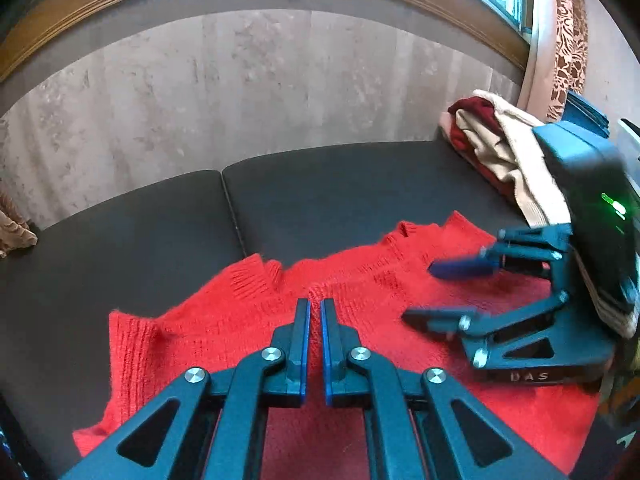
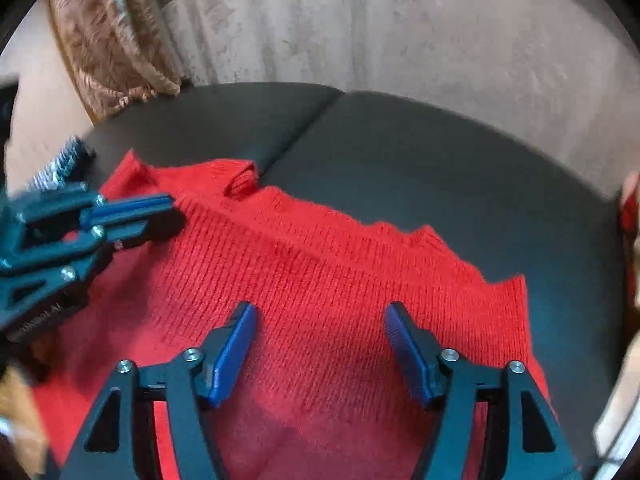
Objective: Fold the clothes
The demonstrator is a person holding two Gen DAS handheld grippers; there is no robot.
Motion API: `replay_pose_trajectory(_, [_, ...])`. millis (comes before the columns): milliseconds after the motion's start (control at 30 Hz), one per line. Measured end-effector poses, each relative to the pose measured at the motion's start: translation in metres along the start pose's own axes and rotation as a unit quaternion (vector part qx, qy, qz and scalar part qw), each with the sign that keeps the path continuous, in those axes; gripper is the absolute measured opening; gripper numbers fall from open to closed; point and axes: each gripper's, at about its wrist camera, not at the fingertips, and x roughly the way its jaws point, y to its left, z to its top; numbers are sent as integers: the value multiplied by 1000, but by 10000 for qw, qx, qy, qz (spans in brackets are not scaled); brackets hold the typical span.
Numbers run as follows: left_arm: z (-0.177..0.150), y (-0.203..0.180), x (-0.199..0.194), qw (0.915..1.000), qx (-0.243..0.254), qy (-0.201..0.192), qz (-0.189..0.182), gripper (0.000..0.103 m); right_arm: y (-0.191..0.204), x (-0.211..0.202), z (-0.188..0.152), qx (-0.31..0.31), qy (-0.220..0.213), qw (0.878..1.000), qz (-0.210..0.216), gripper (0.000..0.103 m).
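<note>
Red wool, thick and ribbed, covers the near part of the dark surface [image 1: 120, 248]: it is a knitted sweater [image 1: 248, 320] lying spread out, with a bumpy, wavy far edge and a small loop of knit sticking up there. The surface looks smooth like leather and has a seam running down its middle.

The left tongs [image 1: 315, 305] sit low over the sweater with their blue pads nearly together. They look clenched, but I cannot tell if any wool is caught between them.

The right tongs [image 2: 320, 316] hang over the middle of the sweater. Their flat blue fingers [image 2: 236, 344] stand apart with only bare knit showing in the gap, and they do not press on it, so nothing is held.

A messy pile of clothes [image 1: 496, 152], dark red and cream, sits at the far right corner of the surface. Behind everything is a pale, streaky curtain [image 1: 240, 80], and a brown patterned drape [image 2: 104, 40] hangs at the side.
</note>
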Motion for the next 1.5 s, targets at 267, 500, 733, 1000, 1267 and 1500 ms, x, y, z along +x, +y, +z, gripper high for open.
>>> replay_pose_trajectory(267, [7, 6, 19, 9990, -318, -53, 311, 4, -13, -23, 5, 424, -629, 9969, -182, 6])
replay_pose_trajectory(500, [5, 16, 49, 9955, -684, 590, 288, 7, -19, 4, 3, 637, -294, 9973, -219, 17])
replay_pose_trajectory(733, [-3, 35, 45, 9886, -1429, 466, -44, 8, -61, -2, -14, 1963, -689, 9770, 468, 11])
replay_pose_trajectory(1000, [-12, 46, 22, 9837, -1800, 3, -32, 10, -84, 5, -20, 2584, -657, 9637, 168, 0])
replay_pose_trajectory(1267, [-54, 92, -67, 9577, -2812, -485, 377, 13, -93, 15, -19, 2662, -694, 9609, 309, 0])
replay_pose_trajectory(1500, [-152, 107, -149, 9531, -2991, -264, 383, 16, -98, 17, -18, 2708, -725, 9591, 391, 0])
